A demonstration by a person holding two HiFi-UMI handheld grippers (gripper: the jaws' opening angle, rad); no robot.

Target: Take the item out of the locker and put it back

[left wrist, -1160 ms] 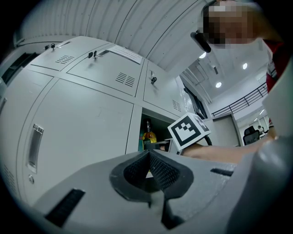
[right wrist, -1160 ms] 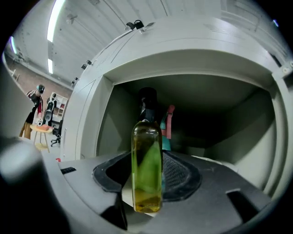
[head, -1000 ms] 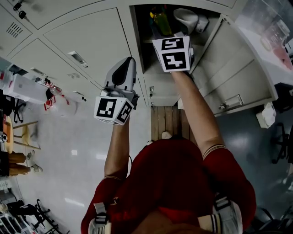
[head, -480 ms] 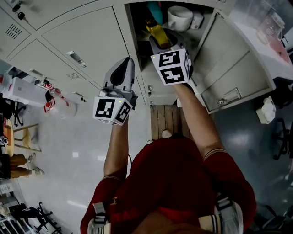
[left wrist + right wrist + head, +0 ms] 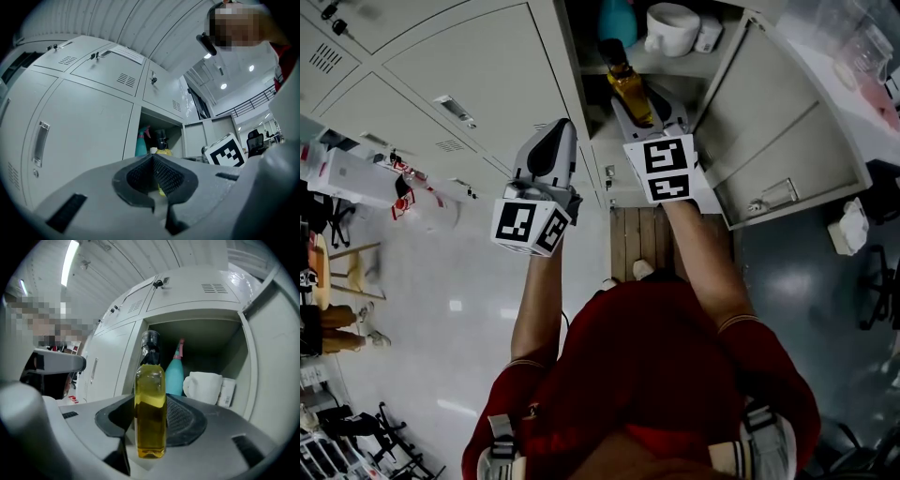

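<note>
The right gripper point(image 5: 150, 422) was clamped on the oil bottle point(image 5: 150, 399), pads pressing its yellow body from both sides, black cap upright above the jaws; the bottle hung in front of the open locker point(image 5: 199, 323), outside its compartment; beyond the gripper, inside, stood a teal spray bottle point(image 5: 174, 375), a white mug point(image 5: 204, 385) to the right of it and a small white box point(image 5: 228, 392) further right; the left gripper point(image 5: 153, 174), off to the right gripper's left, had its jaws together on nothing, facing a closed door point(image 5: 79, 136).

sprayer point(image 5: 174, 376) left, mug point(image 5: 202, 386) right (in locker point(image 5: 197, 316))
</note>
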